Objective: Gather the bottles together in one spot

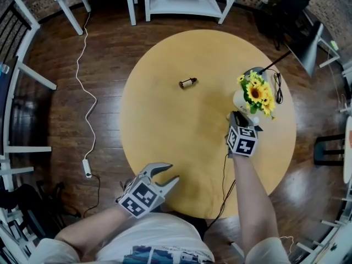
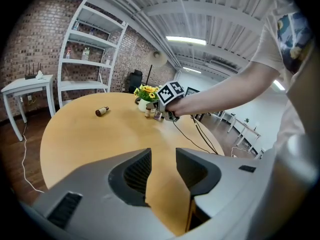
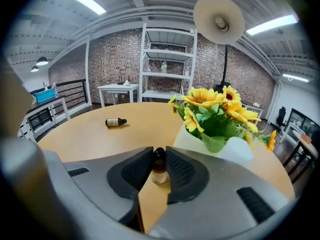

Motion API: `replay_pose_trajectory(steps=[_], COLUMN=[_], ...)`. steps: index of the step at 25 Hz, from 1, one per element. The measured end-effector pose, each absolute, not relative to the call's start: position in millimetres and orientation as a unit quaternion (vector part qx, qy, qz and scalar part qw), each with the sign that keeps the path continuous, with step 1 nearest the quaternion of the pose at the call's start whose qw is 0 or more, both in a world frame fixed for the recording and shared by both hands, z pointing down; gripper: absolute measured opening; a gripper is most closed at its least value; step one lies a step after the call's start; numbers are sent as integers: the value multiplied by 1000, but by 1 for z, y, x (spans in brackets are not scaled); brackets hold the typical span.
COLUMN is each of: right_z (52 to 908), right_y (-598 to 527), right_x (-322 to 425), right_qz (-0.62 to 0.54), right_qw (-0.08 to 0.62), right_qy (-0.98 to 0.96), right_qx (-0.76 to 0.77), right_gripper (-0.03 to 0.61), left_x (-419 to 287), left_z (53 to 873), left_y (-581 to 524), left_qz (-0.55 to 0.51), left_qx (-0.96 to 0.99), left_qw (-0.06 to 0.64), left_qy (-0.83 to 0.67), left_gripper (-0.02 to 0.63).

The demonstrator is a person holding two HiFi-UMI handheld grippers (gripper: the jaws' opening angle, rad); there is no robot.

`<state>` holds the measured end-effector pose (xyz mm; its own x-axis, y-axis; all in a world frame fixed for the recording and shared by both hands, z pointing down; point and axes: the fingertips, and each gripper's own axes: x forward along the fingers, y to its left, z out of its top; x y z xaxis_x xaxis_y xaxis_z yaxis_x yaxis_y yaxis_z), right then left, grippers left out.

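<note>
A: Your right claw (image 1: 237, 116) is pinched on the neck of a bottle (image 3: 159, 170). The bottle is upright at the right edge of the tabletop (image 1: 165, 120), just beside the vase (image 1: 241, 100).

B: Your left claw (image 1: 170, 173) is spread with nothing in it, over the near edge.

A: The one that matters is the lying bottle (image 1: 188, 82). It rests alone on its side toward the far edge, well apart from both claws. It's ahead of your left one and a little to its right.

B: Its long axis runs roughly side to side as you look down, so it lies across your left claw's reach, not along it. I judge you'd come from the near side with the jaws straddling the body.

A: Your right claw is the nearer of the two, but it's full. The left is free, so I'd guess this is the left's job, or the right's once it lets go.

B: The views differ. From your head the held bottle is hidden under the right claw. Only the right gripper view shows it, with its dark cap between the pads. That view also shows the lying bottle's cap pointing toward the vase side.

A: The left gripper view shows a small thing (image 2: 148, 112) standing by the vase, next to your right claw. It's too small to tell whether it's another bottle.
</note>
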<state>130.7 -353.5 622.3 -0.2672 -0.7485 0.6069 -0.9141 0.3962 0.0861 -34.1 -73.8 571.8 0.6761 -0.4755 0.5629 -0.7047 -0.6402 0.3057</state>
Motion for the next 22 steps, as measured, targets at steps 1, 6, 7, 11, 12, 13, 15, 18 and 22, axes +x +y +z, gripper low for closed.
replay_pose_trajectory(steps=[1,6,7,11,12,13,15,18,22], right_z=[624,631,631,634,634,633,631,621,589], right_y=[-353,-352,-351,-349,-349,-349,-348,-344,-326], right_x=[130,131,133,136,136,135,133,130,118], right_qz=[144,149,148,148,148,145,137,120,68], right_qw=[292,293,294,295,295,295,297,292,279], right_qy=[-782,-775,-773,-767,-766,-766,-767,-773,-790], right_qx=[532,540,542,551,552,552,552,549,542], right_gripper=[69,71,73,91,97,130,161,163,163], left_x=[-36,-45,-46,-48,-49,-50,-50,-51,-49], left_z=[573,574,574,575,576,577,578,578,574], left_y=[-74,-73,-72,-67,-66,-65,-62,-60,-57], left_qz=[221,219,219,218,218,219,220,219,215], left_qx=[877,875,875,874,874,874,874,876,881], left_qw=[259,262,263,264,264,264,262,259,251], left_qy=[-337,-341,-342,-344,-344,-344,-344,-344,-338], left_gripper=[160,160,160,160,160,160,160,160,160])
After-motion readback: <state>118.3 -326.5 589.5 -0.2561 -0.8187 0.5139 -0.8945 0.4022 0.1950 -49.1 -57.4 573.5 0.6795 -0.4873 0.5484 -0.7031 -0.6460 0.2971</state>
